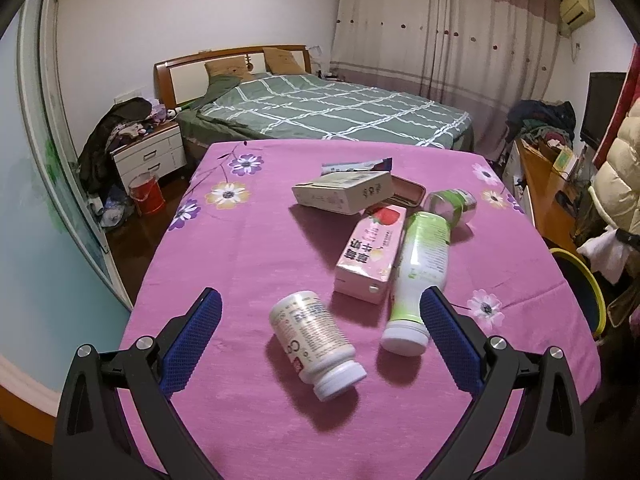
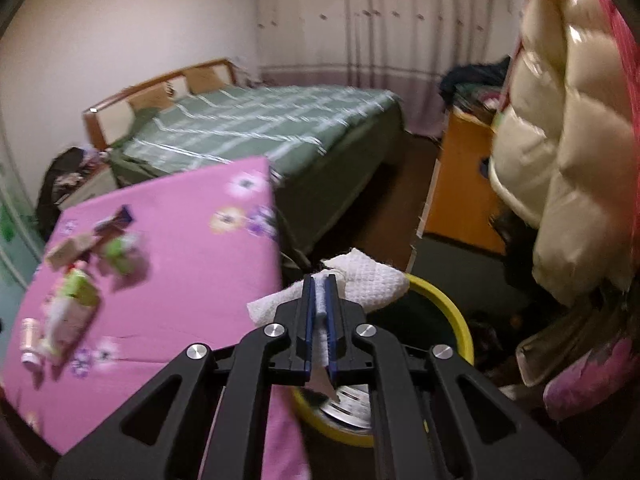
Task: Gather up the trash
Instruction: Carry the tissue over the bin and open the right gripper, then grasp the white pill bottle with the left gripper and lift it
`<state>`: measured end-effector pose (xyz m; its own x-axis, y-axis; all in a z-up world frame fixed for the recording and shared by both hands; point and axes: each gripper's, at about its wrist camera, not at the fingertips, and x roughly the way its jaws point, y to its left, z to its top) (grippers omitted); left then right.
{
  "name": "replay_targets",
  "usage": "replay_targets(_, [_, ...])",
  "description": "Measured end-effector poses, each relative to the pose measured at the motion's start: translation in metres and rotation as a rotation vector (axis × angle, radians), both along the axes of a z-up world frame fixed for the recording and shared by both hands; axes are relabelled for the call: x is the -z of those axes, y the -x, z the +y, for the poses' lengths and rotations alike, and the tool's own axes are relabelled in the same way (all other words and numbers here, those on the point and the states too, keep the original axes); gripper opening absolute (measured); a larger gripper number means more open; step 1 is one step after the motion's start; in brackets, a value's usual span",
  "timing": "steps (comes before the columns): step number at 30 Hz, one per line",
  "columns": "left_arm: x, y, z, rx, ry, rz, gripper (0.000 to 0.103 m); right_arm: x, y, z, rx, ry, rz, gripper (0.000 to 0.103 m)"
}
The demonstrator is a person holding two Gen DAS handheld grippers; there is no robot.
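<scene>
My left gripper [image 1: 320, 300] stands open above the pink tablecloth [image 1: 248, 248], its blue pads on either side of a white pill bottle [image 1: 316, 340] lying on its side. A green-and-white drink bottle [image 1: 420, 276], a pink strawberry milk carton [image 1: 372, 256], a beige box [image 1: 342, 192], a wrapper [image 1: 356, 166] and a small jar [image 1: 450, 204] lie further back. My right gripper [image 2: 320, 280] is shut on a white paper towel [image 2: 368, 284], held over the yellow-rimmed bin [image 2: 460, 320] beside the table. The right wrist view is blurred by motion.
A green bed [image 1: 328, 116] stands behind the table, a nightstand [image 1: 148, 156] and a red bucket [image 1: 146, 194] at left. A cream puffy jacket [image 2: 568, 152] hangs at right above an orange cabinet [image 2: 464, 196]. The bin [image 1: 584, 284] holds some trash.
</scene>
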<state>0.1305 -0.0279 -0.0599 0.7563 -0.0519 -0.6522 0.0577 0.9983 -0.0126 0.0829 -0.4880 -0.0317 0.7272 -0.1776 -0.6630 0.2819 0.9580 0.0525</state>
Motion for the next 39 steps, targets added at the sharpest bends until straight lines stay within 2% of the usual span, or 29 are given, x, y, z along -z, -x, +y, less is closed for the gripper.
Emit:
replay_targets(2, [0.001, 0.0, -0.003, 0.001, -0.005, 0.002, 0.098, 0.011, -0.005, -0.008, 0.024, -0.003, 0.022, 0.007])
replay_targets(6, [0.005, -0.002, -0.004, 0.002, -0.011, 0.017, 0.098, 0.026, -0.01, -0.017, 0.063, 0.017, 0.058, 0.021])
replay_targets(12, [0.015, -0.005, -0.004, -0.006, -0.01, 0.043, 0.098, 0.035, -0.011, -0.016, 0.065, 0.01, 0.071, 0.021])
replay_targets(25, [0.06, 0.003, 0.001, -0.031, 0.008, 0.168, 0.096, 0.036, -0.009, 0.016, -0.021, -0.058, 0.035, 0.021])
replay_targets(32, [0.058, -0.022, 0.015, -0.109, 0.055, 0.186, 0.095, 0.036, -0.012, 0.024, -0.041, -0.073, 0.039, 0.022])
replay_targets(39, [0.065, -0.043, 0.019, -0.149, 0.048, 0.22, 0.087, 0.041, -0.015, 0.027, -0.056, -0.086, 0.047, 0.022])
